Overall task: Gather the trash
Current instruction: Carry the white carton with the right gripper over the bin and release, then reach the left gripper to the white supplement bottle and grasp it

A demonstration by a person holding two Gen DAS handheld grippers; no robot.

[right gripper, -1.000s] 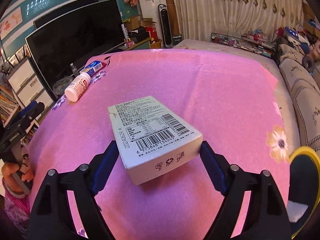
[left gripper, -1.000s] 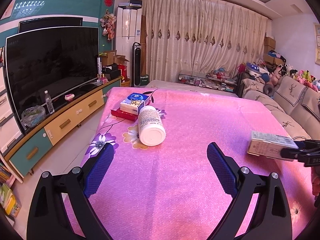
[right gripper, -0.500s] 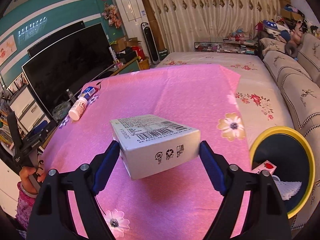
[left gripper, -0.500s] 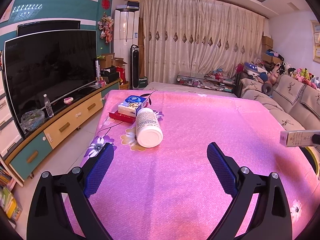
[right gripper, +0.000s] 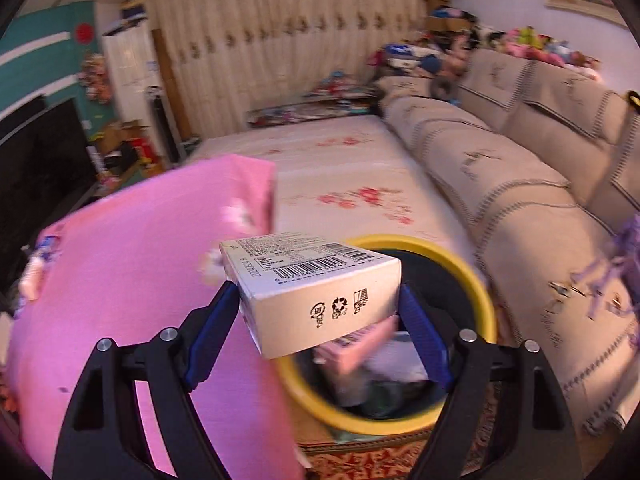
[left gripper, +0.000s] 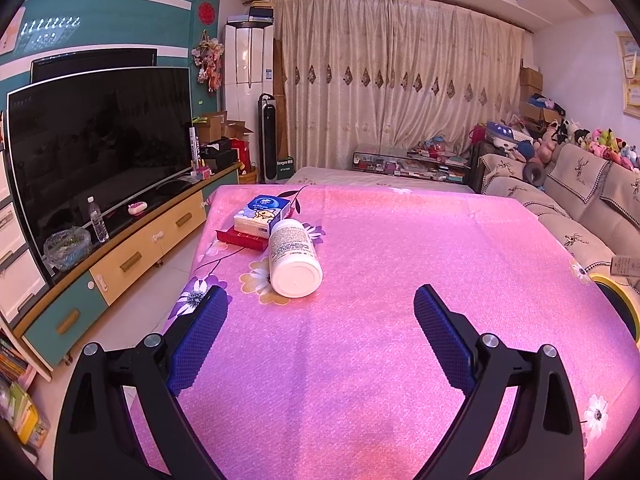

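Note:
My right gripper (right gripper: 318, 312) is shut on a white cardboard box (right gripper: 316, 288) with barcodes and holds it in the air over the near rim of a yellow-rimmed black trash bin (right gripper: 476, 284), which has trash inside. The box also shows at the far right of the left wrist view (left gripper: 626, 266), above the bin's rim (left gripper: 606, 278). My left gripper (left gripper: 320, 332) is open and empty above the pink table (left gripper: 380, 320). A white bottle (left gripper: 294, 258) lies on its side ahead and left of it, in front of a blue tissue pack (left gripper: 262, 214) on a red box (left gripper: 242, 238).
The bin stands on the floor between the table's right edge and a beige sofa (right gripper: 520, 184). A TV (left gripper: 96, 148) on a low cabinet (left gripper: 120, 256) runs along the left side of the table. A bed-like platform (right gripper: 340, 168) lies beyond the table.
My right gripper has carried the box to the right, off the table and over the trash bin. My left gripper has stayed open and has hardly moved.

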